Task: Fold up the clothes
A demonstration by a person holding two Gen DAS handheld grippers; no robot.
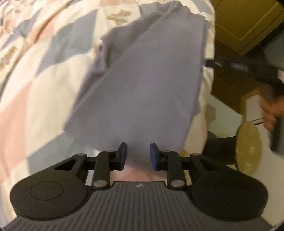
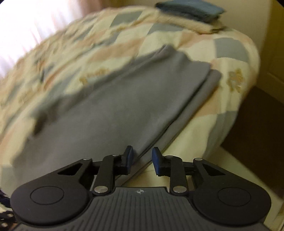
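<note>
A grey-blue garment lies folded lengthwise on a patchwork quilt. My left gripper is open, its blue-padded fingers over the garment's near end, holding nothing. In the right wrist view the same garment lies in two layers along the bed's edge. My right gripper is open at the garment's near right edge, holding nothing. The other handheld gripper and a hand show at the right of the left wrist view.
The quilt covers a bed whose edge drops to a pale floor. A folded dark teal stack sits at the far end of the bed. Yellow-brown cabinet doors stand beyond the bed.
</note>
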